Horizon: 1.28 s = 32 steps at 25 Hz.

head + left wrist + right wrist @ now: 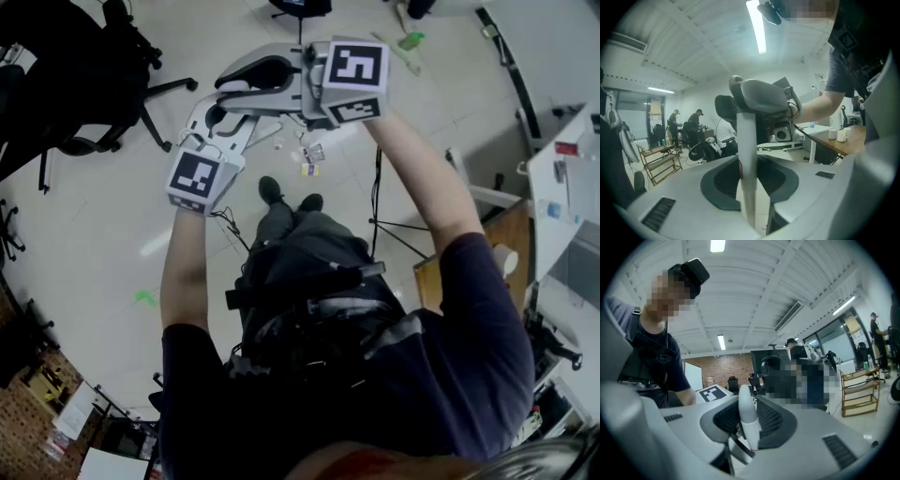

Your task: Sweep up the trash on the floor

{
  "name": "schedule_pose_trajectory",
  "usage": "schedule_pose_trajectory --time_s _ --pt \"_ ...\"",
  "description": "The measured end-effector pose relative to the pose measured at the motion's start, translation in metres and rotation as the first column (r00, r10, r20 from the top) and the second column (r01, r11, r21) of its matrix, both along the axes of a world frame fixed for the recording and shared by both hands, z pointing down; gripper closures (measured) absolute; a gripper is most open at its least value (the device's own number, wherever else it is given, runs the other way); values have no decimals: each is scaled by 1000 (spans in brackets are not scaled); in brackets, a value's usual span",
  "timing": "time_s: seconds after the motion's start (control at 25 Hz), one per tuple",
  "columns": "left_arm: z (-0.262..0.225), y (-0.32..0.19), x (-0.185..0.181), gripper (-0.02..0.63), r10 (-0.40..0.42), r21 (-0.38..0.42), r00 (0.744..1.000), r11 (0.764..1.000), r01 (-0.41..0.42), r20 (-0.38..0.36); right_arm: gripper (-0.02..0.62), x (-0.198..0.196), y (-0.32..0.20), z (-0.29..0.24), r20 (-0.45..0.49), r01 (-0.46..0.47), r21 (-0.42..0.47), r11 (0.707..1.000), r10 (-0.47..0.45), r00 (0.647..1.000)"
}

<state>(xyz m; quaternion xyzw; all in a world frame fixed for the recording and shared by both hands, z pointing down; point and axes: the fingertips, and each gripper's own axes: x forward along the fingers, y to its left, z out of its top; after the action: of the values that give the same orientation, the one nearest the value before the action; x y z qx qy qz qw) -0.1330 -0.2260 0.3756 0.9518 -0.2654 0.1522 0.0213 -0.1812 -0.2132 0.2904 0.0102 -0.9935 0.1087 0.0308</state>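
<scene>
A white handle stands upright between my two grippers. My left gripper is shut on its shaft lower down. My right gripper is shut on its rounded upper end, and in the left gripper view it shows at the top of the pole. In the head view both grippers are held out in front of the person, the left gripper below and left of the right gripper. Small scraps of trash lie on the pale floor just beyond the person's shoes. The handle's lower end is hidden.
A black office chair stands at the left. A black stand's legs and a wooden desk are to the right of the person. A green item lies on the floor farther off. People sit at desks in the background.
</scene>
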Motion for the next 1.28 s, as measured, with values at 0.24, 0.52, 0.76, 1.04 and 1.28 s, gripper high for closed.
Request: schedule_pose_trajectory --time_s 0.24,0.52,0.76,1.04,1.28 --pt "36 -29 -40 512 -65 -5 998 998 65 5 491 -44 -25 40 -139 76 -1 997 -75 987" --pt "81 -48 -77 512 -181 -35 983 983 182 26 489 -84 -34 85 -227 214 -16 977 -212 951" --pt "128 -42 -77 512 -281 -92 955 953 289 95 488 -83 -17 127 -277 354 -32 935 -348 896" --pt "167 -24 -45 511 -323 -170 939 925 340 118 486 -49 4 168 -357 454 -75 888 -449 819" --pt "177 -3 -16 505 -342 -229 934 906 357 104 480 -16 26 180 -394 488 -121 864 -493 776"
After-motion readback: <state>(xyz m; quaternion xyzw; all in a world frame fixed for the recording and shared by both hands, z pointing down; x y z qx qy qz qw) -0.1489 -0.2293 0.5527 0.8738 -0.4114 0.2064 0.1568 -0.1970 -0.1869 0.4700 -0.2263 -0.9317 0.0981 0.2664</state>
